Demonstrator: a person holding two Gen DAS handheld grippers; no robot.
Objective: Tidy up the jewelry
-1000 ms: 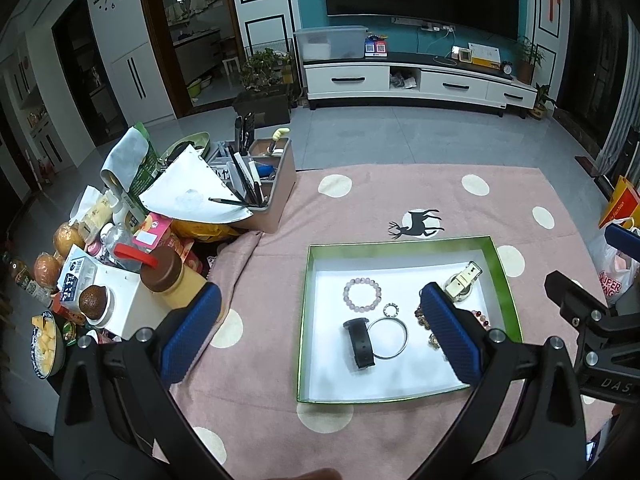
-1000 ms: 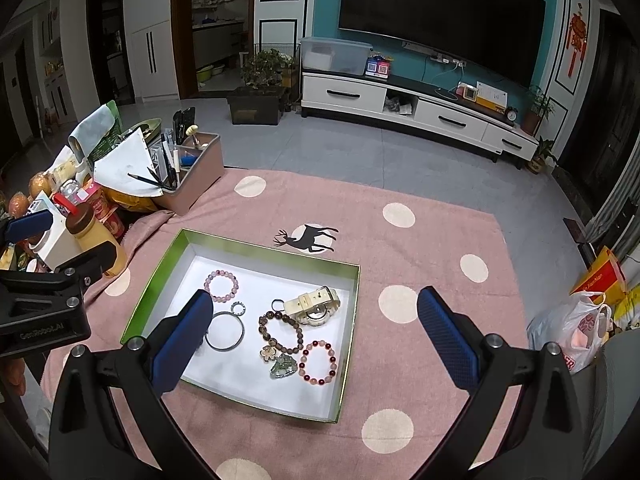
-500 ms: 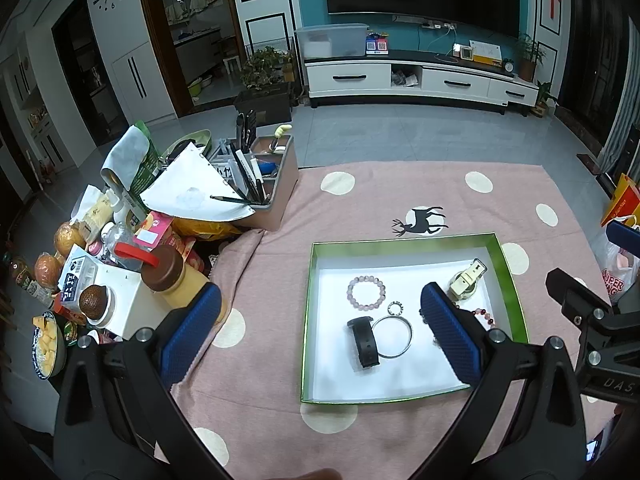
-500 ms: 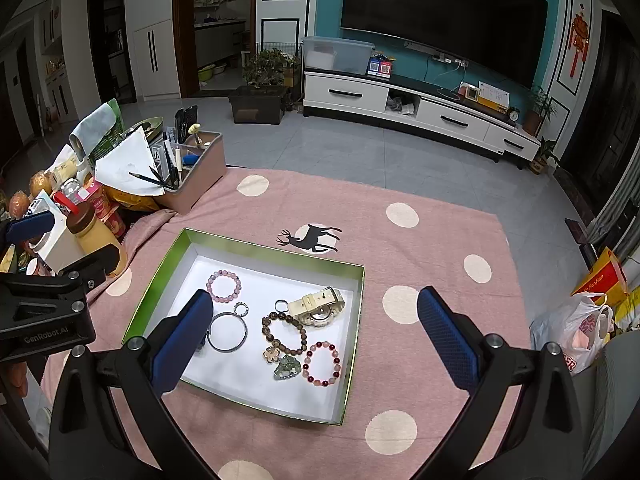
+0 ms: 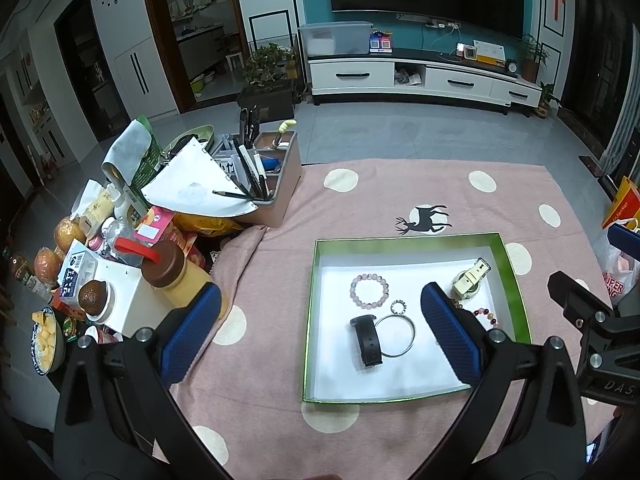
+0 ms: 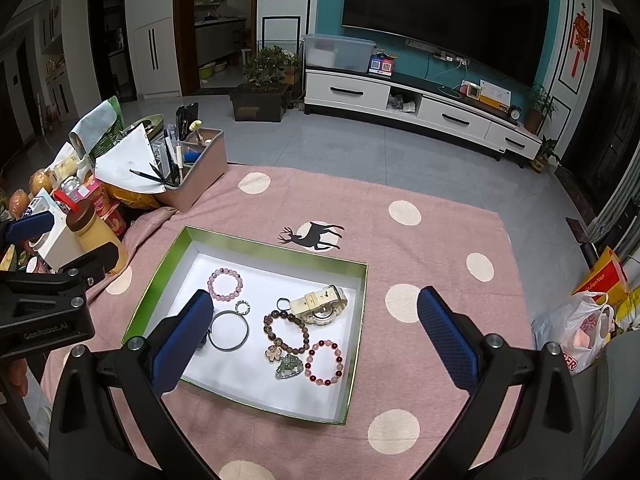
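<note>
Both tools hang spread wide with nothing between their blue pads: the left gripper [image 5: 320, 332] above the near left part of the green-rimmed tray [image 6: 360, 300], the right gripper [image 6: 316, 332] above its near right part and the pink dotted cloth [image 6: 440, 208]. In the left wrist view the right-hand pad covers the brown bead bracelet [image 6: 286, 332] and the small pendants, and cuts off half of the red bead bracelet [image 5: 486, 316]; in the right wrist view the left-hand pad hides nearly all of the black band [image 5: 368, 340]. All the jewelry lies inside the tray: three bead bracelets, counting the pale pink one [image 6: 225, 284] at the far left, one silver bangle [image 6: 229, 330] touching the black band, one small beaded ring [image 6: 242, 307] just beyond the bangle, one cream watch [image 6: 320, 304] at the far right, one dark ring [image 6: 283, 303] beside it, and two pendants, a flower [image 6: 273, 353] and a green stone [image 6: 288, 368], near the front. The pendants' detail is hard to make out. Compared with a second ago, the jewelry lies as it did; the tray sits slightly further right in both views, so both grippers have shifted a little.
</note>
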